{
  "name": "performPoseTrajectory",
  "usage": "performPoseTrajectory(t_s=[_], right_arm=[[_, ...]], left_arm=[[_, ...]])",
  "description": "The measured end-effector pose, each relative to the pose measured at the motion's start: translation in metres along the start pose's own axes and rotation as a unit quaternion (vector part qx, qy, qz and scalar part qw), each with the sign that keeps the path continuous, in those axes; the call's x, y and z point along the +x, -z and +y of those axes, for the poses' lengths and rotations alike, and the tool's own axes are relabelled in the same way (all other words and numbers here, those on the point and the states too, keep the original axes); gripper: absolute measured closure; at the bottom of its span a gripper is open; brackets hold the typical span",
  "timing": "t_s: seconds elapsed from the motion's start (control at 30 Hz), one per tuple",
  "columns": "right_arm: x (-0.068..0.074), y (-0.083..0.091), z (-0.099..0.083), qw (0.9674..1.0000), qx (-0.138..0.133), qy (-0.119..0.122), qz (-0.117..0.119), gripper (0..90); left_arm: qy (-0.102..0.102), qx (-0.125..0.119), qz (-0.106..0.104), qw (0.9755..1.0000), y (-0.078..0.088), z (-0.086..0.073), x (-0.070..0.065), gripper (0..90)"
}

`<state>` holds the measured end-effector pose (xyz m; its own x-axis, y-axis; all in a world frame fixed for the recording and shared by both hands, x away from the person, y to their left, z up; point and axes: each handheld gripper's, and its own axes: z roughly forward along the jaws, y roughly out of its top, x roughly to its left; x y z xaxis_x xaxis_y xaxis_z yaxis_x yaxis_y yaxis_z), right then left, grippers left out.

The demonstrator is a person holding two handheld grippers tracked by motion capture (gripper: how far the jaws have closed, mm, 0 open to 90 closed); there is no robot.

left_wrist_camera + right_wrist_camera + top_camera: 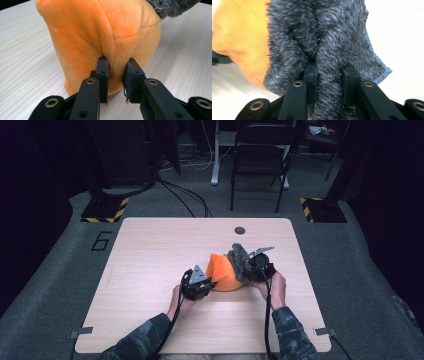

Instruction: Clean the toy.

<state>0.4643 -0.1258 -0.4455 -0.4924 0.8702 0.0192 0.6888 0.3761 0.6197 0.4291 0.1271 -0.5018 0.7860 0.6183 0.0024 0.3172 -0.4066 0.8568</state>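
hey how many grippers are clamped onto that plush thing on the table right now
2. The left gripper pinches a fold of the orange plush on its near-left side. The right gripper pinches the grey furry part on the plush's right side. Both are shut on fabric.

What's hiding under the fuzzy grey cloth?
The grey cloth lies partly over an orange plush toy; the toy's orange side sticks out beside it. The right tongs pinch the cloth. What the covered part of the toy looks like can't be seen.

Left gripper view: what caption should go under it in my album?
The left gripper pinches a fold of the orange plush on the wooden table.
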Motion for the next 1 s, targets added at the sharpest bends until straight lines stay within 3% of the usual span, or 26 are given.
performPoseTrajectory(t_s=[0.27, 0.43, 0.5, 0.57, 0.67, 0.77, 0.9, 1.0], right_arm=[[-0.009, -0.016, -0.011, 0.9993, 0.03, -0.008, -0.022, 70.4], [-0.02, -0.036, -0.022, 0.9962, 0.083, -0.022, -0.015, 70.3], [-0.024, -0.036, -0.022, 0.9964, 0.078, -0.032, -0.008, 70.4], [-0.023, -0.032, -0.02, 0.9965, 0.079, -0.021, -0.017, 70.5], [-0.023, -0.018, -0.014, 0.9976, 0.062, -0.02, -0.023, 70.6], [-0.025, -0.001, -0.008, 0.9992, 0.026, -0.025, -0.02, 70.7], [-0.025, 0.018, 0.001, 0.9992, -0.019, -0.035, 0.004, 70.7], [-0.013, 0.03, 0.009, 0.9978, -0.054, -0.021, 0.032, 70.8]], left_arm=[[0.001, 0.001, 0.003, 1.0, 0.001, 0.0, 0.0, 75.5], [0.005, -0.002, 0.005, 1.0, 0.001, -0.001, 0.002, 75.4], [0.011, -0.004, 0.005, 0.9999, 0.001, -0.002, 0.003, 75.3], [0.012, -0.003, 0.01, 0.9999, 0.001, -0.002, 0.003, 75.2], [0.015, -0.003, 0.014, 0.9998, 0.001, -0.002, 0.002, 75.1], [0.016, -0.001, 0.01, 0.9998, 0.002, -0.002, 0.003, 75.1], [0.012, -0.004, 0.012, 0.9998, 0.002, -0.002, 0.003, 75.1], [0.01, -0.001, 0.012, 0.9999, 0.002, -0.002, 0.002, 75.1]])
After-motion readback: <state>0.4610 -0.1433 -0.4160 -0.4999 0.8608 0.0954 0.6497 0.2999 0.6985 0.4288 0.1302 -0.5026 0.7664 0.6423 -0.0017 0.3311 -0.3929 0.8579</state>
